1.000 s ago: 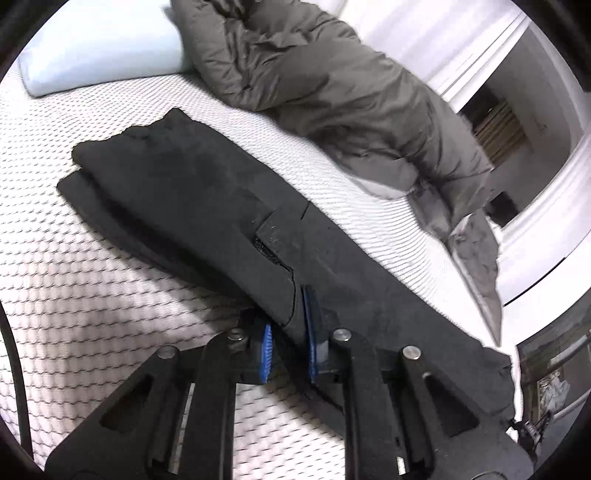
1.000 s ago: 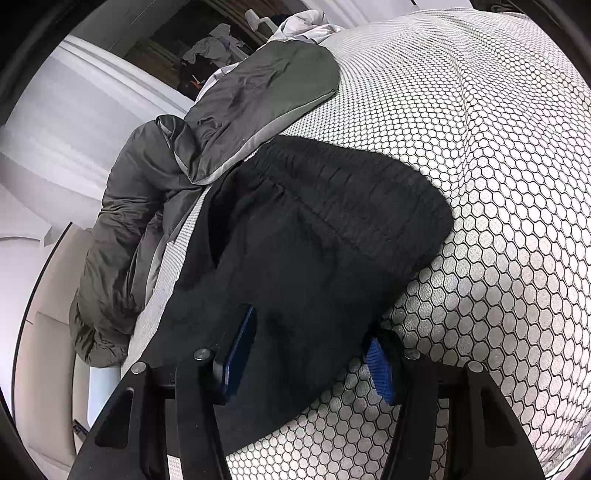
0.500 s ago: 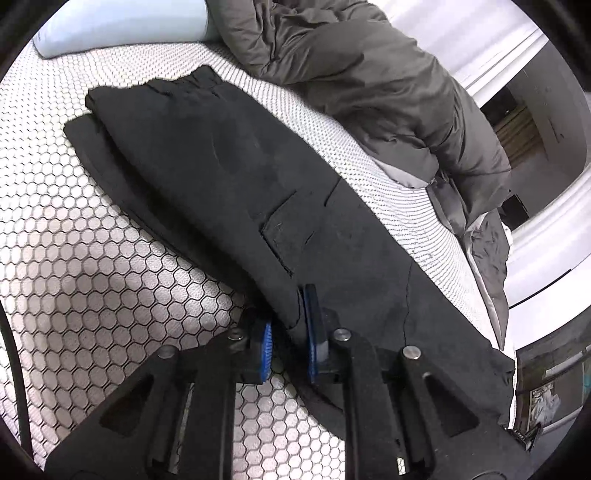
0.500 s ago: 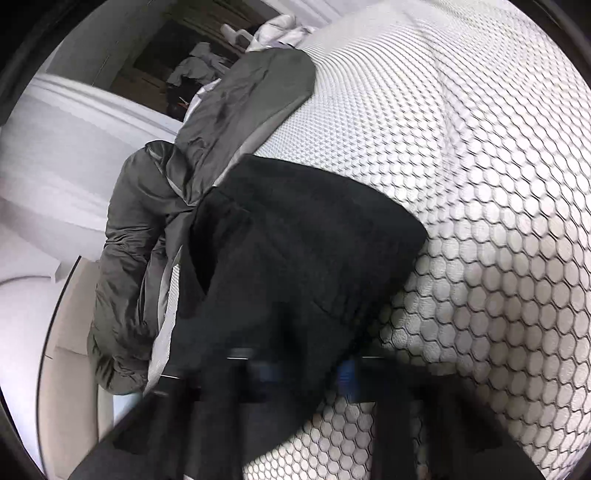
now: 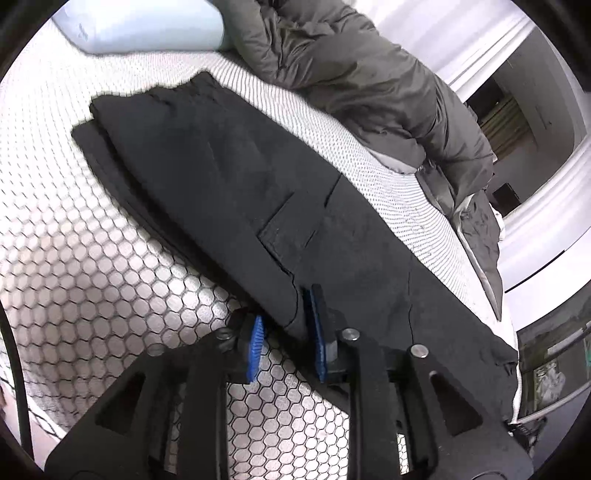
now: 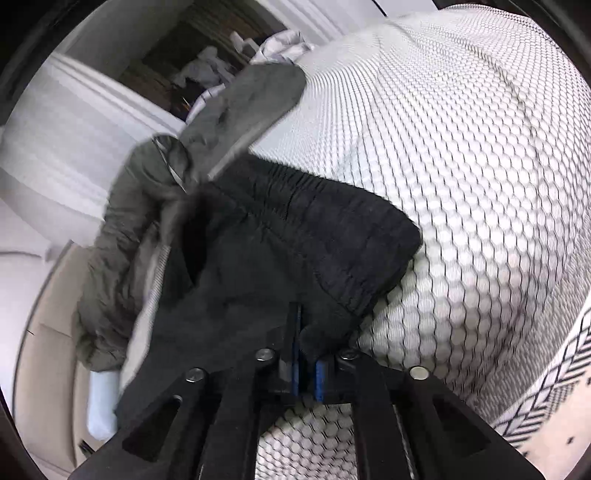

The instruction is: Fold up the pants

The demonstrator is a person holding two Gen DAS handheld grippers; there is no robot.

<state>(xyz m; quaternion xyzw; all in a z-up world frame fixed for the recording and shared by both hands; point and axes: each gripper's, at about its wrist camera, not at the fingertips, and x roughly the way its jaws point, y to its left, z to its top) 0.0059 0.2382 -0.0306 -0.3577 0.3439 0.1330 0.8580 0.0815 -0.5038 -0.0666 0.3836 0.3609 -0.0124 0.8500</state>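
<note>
Black pants lie folded lengthwise on the white honeycomb mattress, running from upper left to lower right. My left gripper is at their near edge by the leg pocket. Its jaws are opening, and the fabric edge hangs between the blue pads without being pressed. In the right wrist view the gathered waistband of the pants lies just ahead. My right gripper pinches a bunch of cloth below the waistband between its nearly closed pads, though its jaws are starting to open.
A crumpled grey duvet lies along the far side of the pants and touches their waist end. A pale blue pillow sits at the head of the bed. Bare mattress spreads on the near side.
The right gripper went from wide open to closed on the cloth below the waistband. The left pads, earlier tight on the pants' edge, have spread. Both views have shifted along the bed.
</note>
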